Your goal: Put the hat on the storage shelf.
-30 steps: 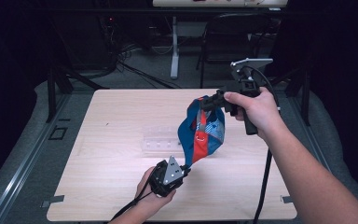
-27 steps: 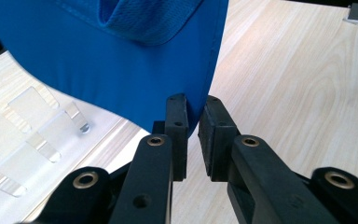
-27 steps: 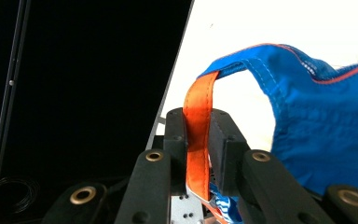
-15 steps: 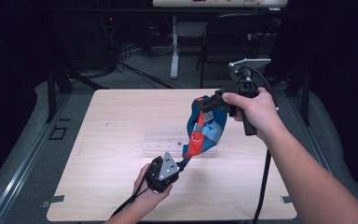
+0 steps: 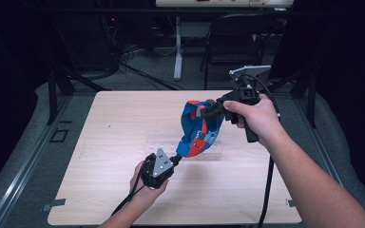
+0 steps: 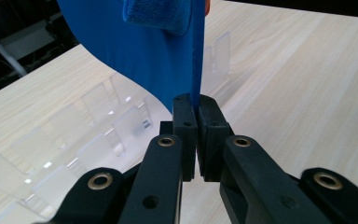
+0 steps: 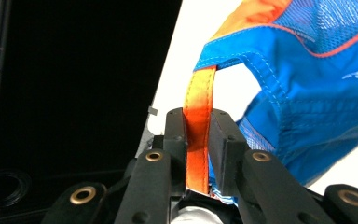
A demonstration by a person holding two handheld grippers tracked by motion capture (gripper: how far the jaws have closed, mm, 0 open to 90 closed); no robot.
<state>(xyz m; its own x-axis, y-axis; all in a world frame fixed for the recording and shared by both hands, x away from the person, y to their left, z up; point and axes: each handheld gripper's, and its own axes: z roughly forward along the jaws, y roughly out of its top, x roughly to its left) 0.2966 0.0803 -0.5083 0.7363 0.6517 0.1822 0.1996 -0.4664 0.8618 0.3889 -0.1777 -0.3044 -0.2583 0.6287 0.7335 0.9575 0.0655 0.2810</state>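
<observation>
Left gripper point(image 6: 196, 135): jaws have just been closing and now stand pressed together on the thin blue edge of the cap point(image 6: 149, 51). In the left gripper view the fabric rises straight up out of the seam between the two black pads. In the high view this gripper point(image 5: 177, 158) sits near the table's near-centre, held in the left hand point(image 5: 145, 183), jaws pointing far and right toward the low end of the cap point(image 5: 198, 130).

Right gripper point(image 7: 198, 140): jaws pinching the orange strap point(image 7: 200, 121) of the cap, the strap running up between the pads to the blue body point(image 7: 307, 93) with its mesh panel and orange piping. In the high view this gripper point(image 5: 208, 110) is held in the right hand point(image 5: 256, 118), higher and farther than the left one, jaws pointing left at the cap's top end.

The cap, blue with red-orange panels, hangs stretched between the two grippers, above the table point(image 5: 104, 142), right of centre. Whether its lowest part touches anything below I cannot tell.

Under and just behind the cap, a clear plastic rack point(image 5: 164, 142) lies on the wooden table; its upright dividers point(image 6: 98, 116) appear in the left gripper view, left of the jaws.

Beyond the far edge: dark floor, cables and a chair point(image 5: 228, 42).
</observation>
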